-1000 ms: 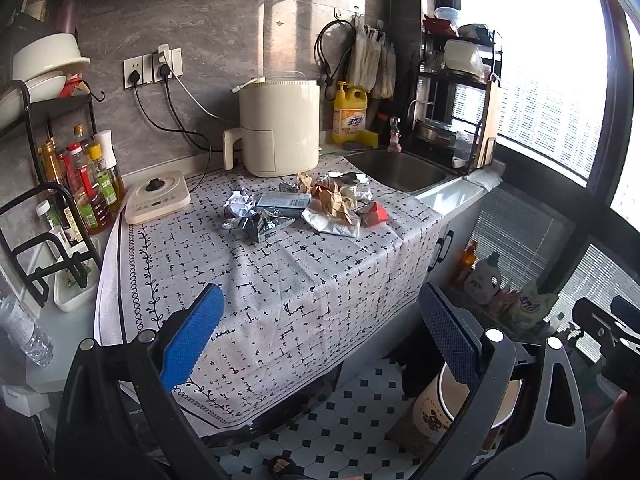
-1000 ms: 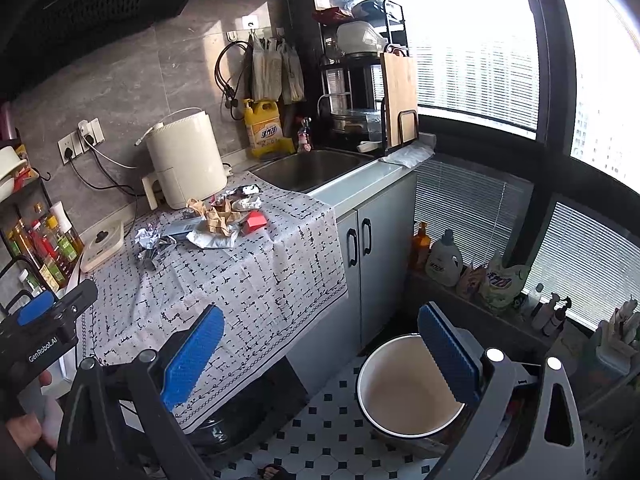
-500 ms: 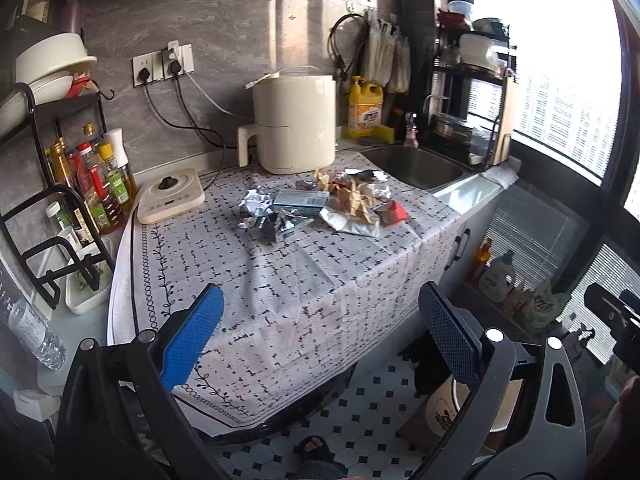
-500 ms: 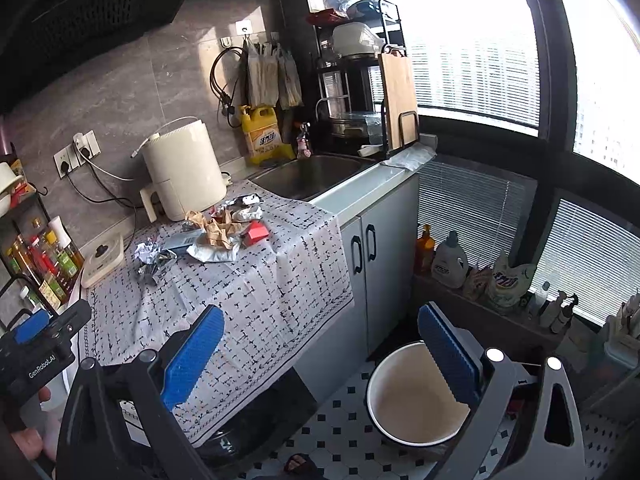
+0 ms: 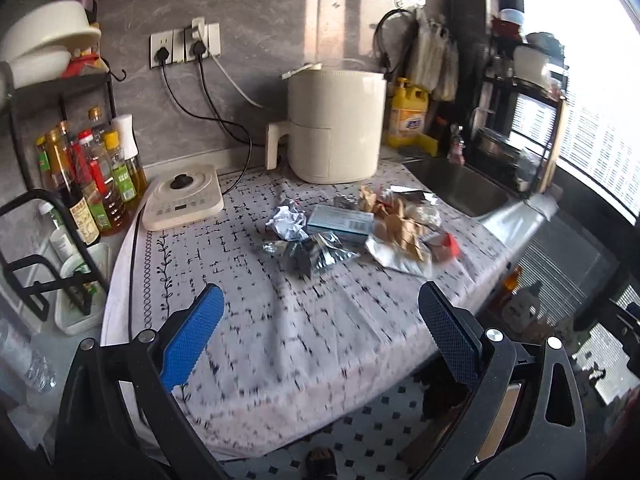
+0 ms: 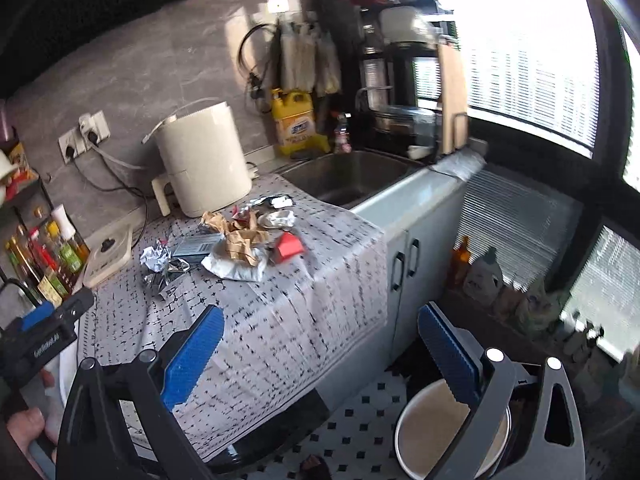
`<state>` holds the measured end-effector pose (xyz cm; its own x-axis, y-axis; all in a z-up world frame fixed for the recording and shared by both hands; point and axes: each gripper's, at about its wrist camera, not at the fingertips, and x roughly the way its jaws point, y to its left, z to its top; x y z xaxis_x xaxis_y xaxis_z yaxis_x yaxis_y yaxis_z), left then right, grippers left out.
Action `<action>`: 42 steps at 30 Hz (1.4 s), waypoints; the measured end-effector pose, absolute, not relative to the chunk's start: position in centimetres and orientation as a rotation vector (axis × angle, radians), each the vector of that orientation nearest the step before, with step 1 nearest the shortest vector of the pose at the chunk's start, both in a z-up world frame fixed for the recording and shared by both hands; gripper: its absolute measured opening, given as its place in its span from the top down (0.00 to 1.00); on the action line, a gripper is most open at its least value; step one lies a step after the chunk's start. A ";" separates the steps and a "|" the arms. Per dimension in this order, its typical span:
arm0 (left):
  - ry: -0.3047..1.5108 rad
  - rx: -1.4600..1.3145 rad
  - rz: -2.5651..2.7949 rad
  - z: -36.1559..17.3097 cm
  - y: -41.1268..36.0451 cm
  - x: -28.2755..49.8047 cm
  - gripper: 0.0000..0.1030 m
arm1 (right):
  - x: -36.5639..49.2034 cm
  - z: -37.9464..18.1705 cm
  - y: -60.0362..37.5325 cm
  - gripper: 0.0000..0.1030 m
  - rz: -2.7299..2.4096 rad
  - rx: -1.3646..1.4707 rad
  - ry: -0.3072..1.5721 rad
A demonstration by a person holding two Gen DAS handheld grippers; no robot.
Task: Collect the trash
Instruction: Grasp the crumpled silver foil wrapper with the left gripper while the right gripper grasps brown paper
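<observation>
Both grippers (image 5: 318,330) (image 6: 318,344) wide, trash pile (image 5: 356,232) lengthwise L-R

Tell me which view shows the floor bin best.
Right wrist view: the floor bin shows its round rim and pale inside, partly behind the right gripper. Left wrist view shows only a sliver.

both wrist views face counter (image 5: 280,312), shared trash pile (image 6: 240,246)
</observation>
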<state>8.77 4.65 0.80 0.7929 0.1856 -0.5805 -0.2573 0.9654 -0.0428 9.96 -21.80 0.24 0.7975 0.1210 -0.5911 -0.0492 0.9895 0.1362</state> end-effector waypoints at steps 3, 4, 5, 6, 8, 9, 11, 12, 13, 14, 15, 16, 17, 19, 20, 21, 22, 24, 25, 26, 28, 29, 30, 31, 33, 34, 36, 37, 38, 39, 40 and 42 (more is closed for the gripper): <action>0.634 -0.157 0.247 -0.1 6.0 11.5 0.06 | 12.6 -0.1 -20.2 0.10 0.133 0.124 0.662; 0.638 -0.156 0.249 -0.3 6.3 12.2 0.06 | 13.1 -0.2 -19.8 0.10 0.147 0.122 0.662; 0.645 -0.159 0.250 -0.7 6.6 13.1 0.07 | 14.0 -0.4 -19.1 0.11 0.166 0.108 0.664; 0.654 -0.170 0.248 -1.0 6.9 13.8 0.08 | 15.0 -0.6 -18.3 0.12 0.180 0.089 0.672; 0.668 -0.196 0.242 -1.7 7.8 15.6 0.10 | 16.5 -1.0 -17.2 0.17 0.205 0.076 0.691; 0.671 -0.197 0.244 -1.9 7.9 16.1 0.10 | 17.2 -1.2 -16.7 0.19 0.216 0.072 0.699; 0.686 -0.206 0.243 -2.7 8.5 17.7 0.11 | 19.1 -1.7 -15.7 0.24 0.241 0.061 0.723; 0.692 -0.210 0.242 -3.0 8.7 18.2 0.11 | 20.0 -1.9 -15.3 0.28 0.249 0.059 0.733; 0.710 -0.204 0.249 -3.5 8.9 19.2 0.11 | 20.9 -2.2 -14.9 0.30 0.259 0.059 0.743; 0.731 -0.191 0.261 -4.1 9.0 20.1 0.12 | 21.8 -2.4 -14.5 0.32 0.266 0.056 0.755; 0.754 -0.188 0.265 -4.6 9.1 20.9 0.13 | 22.5 -2.7 -14.1 0.35 0.274 0.056 0.765; 0.785 -0.201 0.260 -5.4 9.3 22.0 0.14 | 23.3 -3.0 -13.6 0.36 0.282 0.054 0.777; 0.799 -0.209 0.258 -5.8 9.5 22.6 0.14 | 24.0 -3.2 -13.2 0.38 0.289 0.051 0.786; 0.812 -0.210 0.250 -6.3 9.7 23.7 0.14 | 25.2 -3.6 -12.3 0.38 0.304 0.044 0.797; 0.818 -0.205 0.244 -6.5 9.8 24.2 0.14 | 26.1 -3.9 -11.7 0.38 0.312 0.038 0.803; 0.829 -0.199 0.239 -6.9 9.8 25.0 0.14 | 26.6 -4.2 -11.3 0.38 0.316 0.035 0.808; 0.838 -0.198 0.235 -7.2 9.8 25.4 0.14 | 27.2 -4.5 -10.9 0.38 0.321 0.034 0.815; 0.863 -0.203 0.225 -8.2 9.8 26.7 0.14 | 28.2 -5.0 -10.5 0.40 0.327 0.038 0.829; 0.870 -0.200 0.223 -8.5 9.8 27.2 0.14 | 28.9 -5.3 -10.2 0.41 0.330 0.039 0.838; 0.877 -0.195 0.223 -8.9 9.8 27.7 0.14 | 29.3 -5.5 -10.0 0.43 0.332 0.038 0.846; 0.909 -0.197 0.223 -10.0 10.1 28.8 0.14 | 30.1 -5.9 -9.5 0.43 0.331 0.040 0.859; 0.918 -0.217 0.212 -10.4 10.3 29.0 0.25 | 30.6 -6.2 -9.3 0.44 0.332 0.043 0.865; 0.922 -0.236 0.196 -10.6 10.6 29.2 0.44 | 30.9 -6.4 -9.0 0.45 0.336 0.041 0.869; 0.930 -0.236 0.196 -10.7 10.7 29.4 0.53 | 31.3 -6.6 -8.6 0.45 0.338 0.034 0.871; 0.934 -0.251 0.191 -11.0 11.1 29.5 0.70 | 32.1 -7.2 -8.1 0.45 0.339 0.028 0.877; 0.922 -0.268 0.189 -10.9 11.5 29.3 0.72 | 32.5 -7.5 -7.8 0.45 0.340 0.029 0.883; 0.896 -0.284 0.201 -10.4 12.3 29.0 0.74 | 33.3 -7.9 -7.2 0.46 0.339 0.026 0.893; 0.885 -0.289 0.205 -10.2 12.6 28.7 0.74 | 33.7 -8.1 -7.0 0.46 0.339 0.024 0.896; 0.879 -0.293 0.207 -10.0 13.0 28.7 0.74 | 34.1 -8.3 -6.6 0.46 0.339 0.021 0.898; 0.872 -0.299 0.208 -9.9 13.3 28.5 0.75 | 34.4 -8.5 -6.3 0.46 0.337 0.015 0.900; 0.867 -0.302 0.211 -9.8 13.6 28.5 0.75 | 34.8 -8.7 -6.0 0.46 0.336 0.010 0.903; 0.866 -0.309 0.223 -9.7 14.1 28.5 0.75 | 35.5 -9.4 -5.5 0.52 0.335 0.002 0.923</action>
